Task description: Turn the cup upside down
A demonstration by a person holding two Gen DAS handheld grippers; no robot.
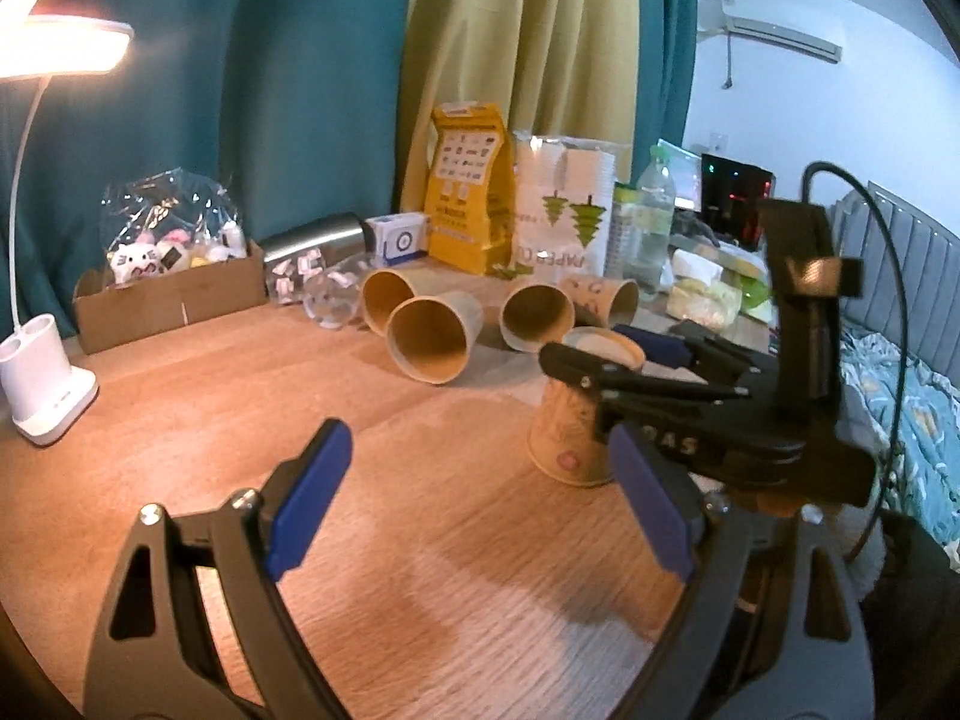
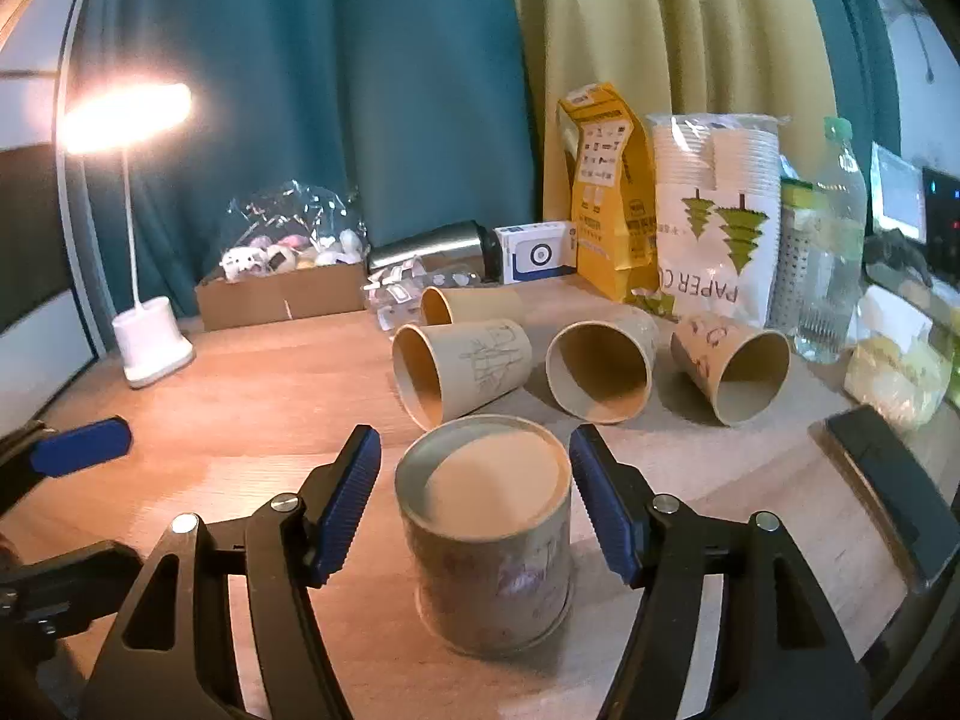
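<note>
Cup [image 2: 489, 531] sits base-up, rim flat on the table [image 2: 270, 384], between your right gripper's [image 2: 475, 501] spread pads, neither touching, so the flip looks done. Left gripper [image 1: 480, 504] hangs wide, holding nothing. Four cups [image 2: 462, 363] lie on their sides behind.

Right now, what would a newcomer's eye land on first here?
An upside-down paper cup stands on the wooden table, between the open fingers of the right gripper. Behind it four paper cups lie on their sides. A lit desk lamp glows at far left.
</note>
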